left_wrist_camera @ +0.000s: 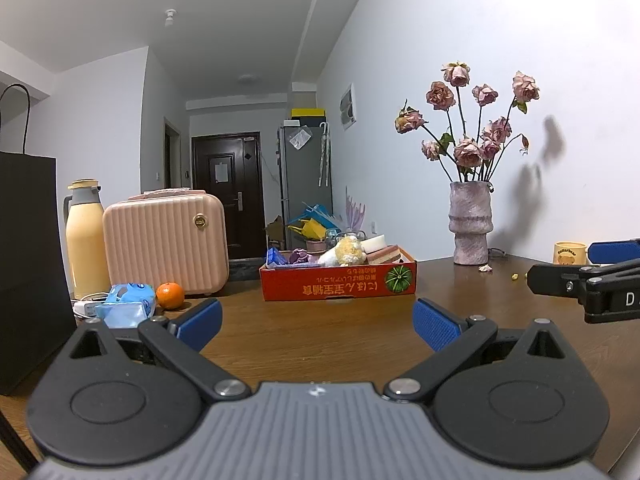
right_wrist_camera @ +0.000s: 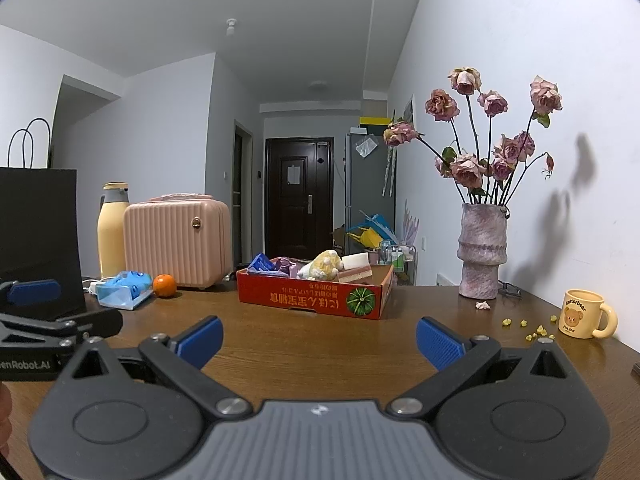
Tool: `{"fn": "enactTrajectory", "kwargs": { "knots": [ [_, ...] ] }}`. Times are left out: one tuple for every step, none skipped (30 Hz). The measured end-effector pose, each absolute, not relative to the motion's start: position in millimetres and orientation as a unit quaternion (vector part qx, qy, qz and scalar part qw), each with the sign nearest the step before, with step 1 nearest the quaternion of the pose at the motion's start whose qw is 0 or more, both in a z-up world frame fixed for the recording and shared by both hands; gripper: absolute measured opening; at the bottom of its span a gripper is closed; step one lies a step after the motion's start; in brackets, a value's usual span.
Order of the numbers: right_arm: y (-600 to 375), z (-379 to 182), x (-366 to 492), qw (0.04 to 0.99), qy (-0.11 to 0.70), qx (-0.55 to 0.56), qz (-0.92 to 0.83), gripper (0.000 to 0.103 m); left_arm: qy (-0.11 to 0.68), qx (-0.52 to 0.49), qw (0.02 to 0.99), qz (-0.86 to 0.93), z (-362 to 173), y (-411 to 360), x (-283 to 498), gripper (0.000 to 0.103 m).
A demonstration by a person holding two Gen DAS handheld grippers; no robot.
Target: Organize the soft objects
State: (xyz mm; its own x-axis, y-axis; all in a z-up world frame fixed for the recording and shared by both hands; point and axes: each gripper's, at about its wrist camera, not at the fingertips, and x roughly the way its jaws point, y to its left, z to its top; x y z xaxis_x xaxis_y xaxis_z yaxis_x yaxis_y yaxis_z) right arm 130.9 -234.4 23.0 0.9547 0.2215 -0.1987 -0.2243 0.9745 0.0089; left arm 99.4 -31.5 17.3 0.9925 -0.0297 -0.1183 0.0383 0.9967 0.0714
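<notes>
Red cardboard tray (left_wrist_camera: 338, 283) of soft items: far centre on brown wooden worktop (left_wrist_camera: 320, 332), straight ahead. Left gripper (left_wrist_camera: 318, 322) and right gripper (right_wrist_camera: 319, 338): both agape, empty, roughly equally distant.

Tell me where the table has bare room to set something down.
Bare wood lies between the open left gripper, the open right gripper and the red box. Another free strip runs between the box and the vase. Crowded: the left end, around tissue pack, orange and suitcase; yellow crumbs beside the mug.
</notes>
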Motion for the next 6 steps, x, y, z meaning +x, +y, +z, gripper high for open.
{"fn": "enactTrajectory", "kwargs": {
  "knots": [
    [-234.4,23.1,130.9,0.989,0.100,-0.007,0.113,0.103,0.057,0.037,0.998,-0.016,17.0,-31.9,99.3,0.103],
    [-234.5,22.9,130.9,0.989,0.100,-0.007,0.113,0.103,0.057,0.036,0.998,-0.016,16.8,-31.7,99.5,0.103],
    [-234.3,22.0,131.4,0.988,0.101,-0.007,0.113,0.103,0.057,0.034,0.998,-0.017,16.7,-31.5,99.7,0.103],
    [-234.3,22.0,131.5,0.988,0.101,-0.007,0.113,0.103,0.059,0.032,0.998,-0.018,16.6,-30.5,100.4,0.103],
    [-234.2,21.9,131.6,0.988,0.101,-0.007,0.113,0.103,0.060,0.032,0.998,-0.018,16.1,-30.3,101.1,0.103],
    [-234.0,20.6,132.5,0.988,0.102,-0.008,0.114,0.103,0.061,0.032,0.997,-0.018,15.7,-30.4,101.6,0.103]
  ]
}}
